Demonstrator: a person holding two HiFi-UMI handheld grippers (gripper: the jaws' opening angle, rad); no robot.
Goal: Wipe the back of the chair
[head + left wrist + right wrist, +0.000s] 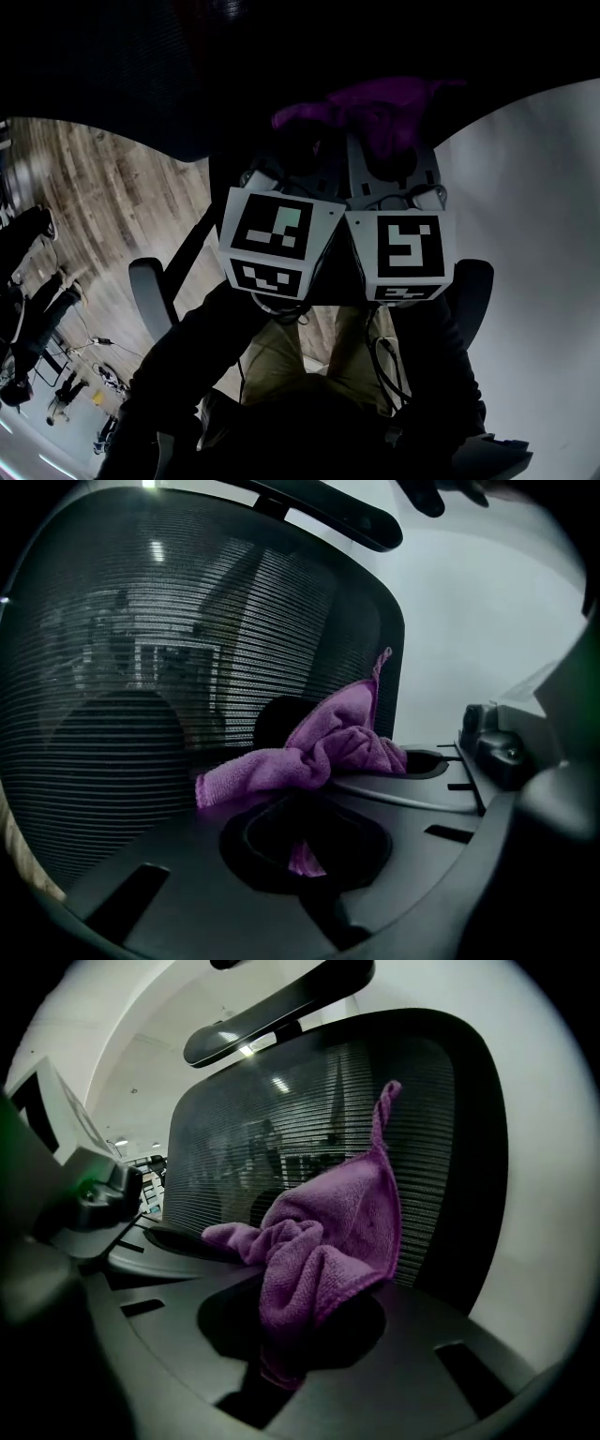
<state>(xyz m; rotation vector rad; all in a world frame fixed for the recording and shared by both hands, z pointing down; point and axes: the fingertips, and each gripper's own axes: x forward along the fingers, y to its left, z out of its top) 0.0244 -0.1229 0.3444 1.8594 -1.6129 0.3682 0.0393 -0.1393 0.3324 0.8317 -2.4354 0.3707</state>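
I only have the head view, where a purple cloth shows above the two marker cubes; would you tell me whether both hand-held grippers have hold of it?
Observer: Yes for the left. The left hand-held gripper is shut on the cloth, with a fold running down between its jaws.
Operator: Thank you. And the right one?
Observer: The right hand-held gripper is shut on it too. The cloth bunches above its jaws and one corner sticks up.
Operator: What lies just beyond the cloth?
Observer: The chair back, a dark mesh, with a headrest above it. I cannot tell whether the cloth touches the mesh.
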